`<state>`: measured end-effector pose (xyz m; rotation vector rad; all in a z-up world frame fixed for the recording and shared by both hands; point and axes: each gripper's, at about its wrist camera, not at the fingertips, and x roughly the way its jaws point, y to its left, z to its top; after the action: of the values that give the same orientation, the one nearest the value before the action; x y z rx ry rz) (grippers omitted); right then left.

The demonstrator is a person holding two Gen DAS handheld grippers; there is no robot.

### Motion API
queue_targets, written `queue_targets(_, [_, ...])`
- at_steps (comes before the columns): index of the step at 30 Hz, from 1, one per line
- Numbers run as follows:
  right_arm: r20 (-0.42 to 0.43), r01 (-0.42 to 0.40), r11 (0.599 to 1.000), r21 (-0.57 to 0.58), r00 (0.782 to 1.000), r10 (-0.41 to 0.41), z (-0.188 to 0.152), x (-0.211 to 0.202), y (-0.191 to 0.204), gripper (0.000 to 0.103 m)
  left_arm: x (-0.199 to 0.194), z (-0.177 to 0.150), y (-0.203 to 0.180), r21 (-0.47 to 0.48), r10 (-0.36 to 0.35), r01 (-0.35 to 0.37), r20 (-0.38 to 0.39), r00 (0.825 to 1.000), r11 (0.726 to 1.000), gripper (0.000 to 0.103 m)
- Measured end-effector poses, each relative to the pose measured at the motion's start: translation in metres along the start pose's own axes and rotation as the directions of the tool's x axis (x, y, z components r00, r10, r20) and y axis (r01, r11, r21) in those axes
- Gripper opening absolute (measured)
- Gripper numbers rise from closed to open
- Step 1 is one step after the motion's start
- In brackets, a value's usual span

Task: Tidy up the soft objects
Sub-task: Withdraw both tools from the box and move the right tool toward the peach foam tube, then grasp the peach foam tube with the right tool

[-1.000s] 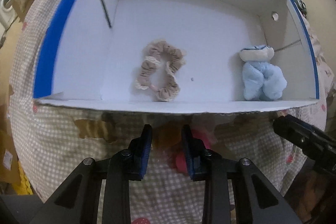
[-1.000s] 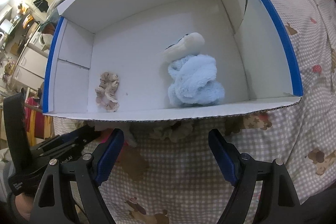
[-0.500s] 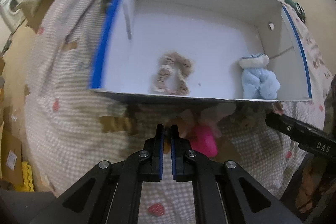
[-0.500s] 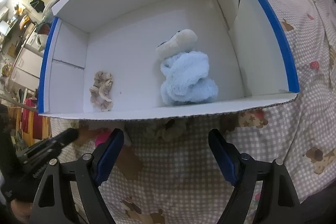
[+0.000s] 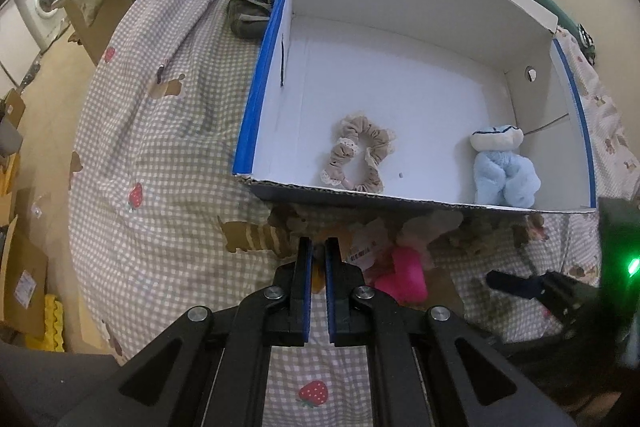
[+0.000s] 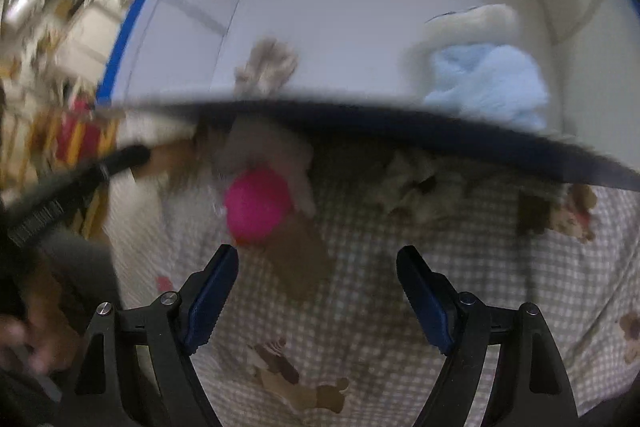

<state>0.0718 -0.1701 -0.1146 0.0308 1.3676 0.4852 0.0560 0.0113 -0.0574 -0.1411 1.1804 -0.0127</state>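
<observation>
A white cardboard box with blue edges [image 5: 260, 95] lies on the checked bedspread. Inside it are a beige scrunchie [image 5: 360, 155] and a light blue plush [image 5: 504, 167]; both also show in the blurred right wrist view, the scrunchie [image 6: 266, 67] and the plush [image 6: 488, 83]. A pink soft toy with pale fluffy parts [image 5: 408, 273] lies in front of the box, also in the right wrist view [image 6: 256, 207]. My left gripper [image 5: 316, 259] is shut on an orange-brown part beside the pink toy. My right gripper [image 6: 316, 279] is open and empty, just before the toy.
A dark grey knitted item [image 5: 250, 11] lies left of the box. A beige-grey crumpled soft item [image 6: 412, 187] lies under the box's front edge. Cardboard boxes [image 5: 24, 267] stand on the floor at the left. The bed's edge drops off at the left.
My left gripper closed from open to shut and drew back from the box. My right gripper moved quickly toward the pink toy, blurring its view.
</observation>
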Motion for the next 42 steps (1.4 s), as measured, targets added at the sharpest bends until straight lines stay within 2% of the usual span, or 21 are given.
queue_targets(4, [-0.012,0.031,0.998,-0.059,0.999,-0.032,-0.002,0.011,0.010,0.084,-0.001,0.000,0.000,-0.007,0.001,-0.001,-0.003,1.000,1.000,0.006])
queue_targets(8, [0.003,0.039,0.997,-0.064,0.999,-0.039,0.000,0.014,0.011,0.082,0.001,0.000,0.003,-0.022,0.004,-0.004,-0.012,1.000,1.000,0.006])
queue_targets(10, [0.009,0.041,0.996,-0.074,0.999,-0.040,0.002,0.015,0.012,0.072,0.003,0.000,0.003,-0.028,0.004,-0.004,-0.022,1.000,1.000,0.006])
queue_targets(12, [0.014,0.046,0.995,-0.091,0.999,-0.045,0.002,0.019,0.020,0.057,0.004,0.000,0.003,-0.022,0.012,-0.012,-0.022,1.000,1.000,0.006])
queue_targets(13, [0.017,0.051,0.994,-0.095,0.999,-0.050,0.005,0.021,0.020,0.056,0.004,-0.001,0.002,-0.018,0.016,-0.017,-0.021,1.000,1.000,0.006])
queue_targets(14, [0.019,0.049,0.994,-0.098,0.999,-0.047,0.005,0.021,0.022,0.049,0.004,-0.001,0.001,-0.013,0.022,-0.022,-0.019,1.000,1.000,0.006])
queue_targets(15, [0.020,0.037,0.994,-0.102,0.999,-0.035,0.005,0.021,0.023,0.033,0.004,-0.002,0.000,-0.008,0.025,-0.025,-0.019,1.000,1.000,0.006])
queue_targets(17, [0.027,0.031,0.993,-0.111,0.999,-0.028,0.006,0.020,0.026,0.028,0.004,-0.003,-0.001,0.002,0.029,-0.029,-0.018,0.999,1.000,0.006])
queue_targets(18, [0.034,0.032,0.992,-0.120,0.999,-0.028,0.006,0.019,0.028,0.020,0.003,-0.003,-0.001,0.005,0.032,-0.032,-0.016,0.999,0.999,0.006])
queue_targets(21, [0.078,0.033,0.992,-0.123,0.997,-0.023,0.005,0.010,0.030,0.013,0.004,-0.004,0.001,0.007,0.050,-0.050,-0.013,0.999,0.999,0.006])
queue_targets(30, [0.176,0.006,0.998,-0.057,0.984,0.004,-0.003,-0.021,0.023,0.013,-0.006,-0.010,0.004,0.018,0.061,-0.061,0.007,0.998,0.998,0.006])
queue_targets(42, [0.245,-0.005,0.998,-0.059,0.969,0.019,-0.013,-0.051,0.018,0.013,-0.020,-0.018,-0.003,0.055,0.092,-0.095,0.055,0.994,0.994,0.006])
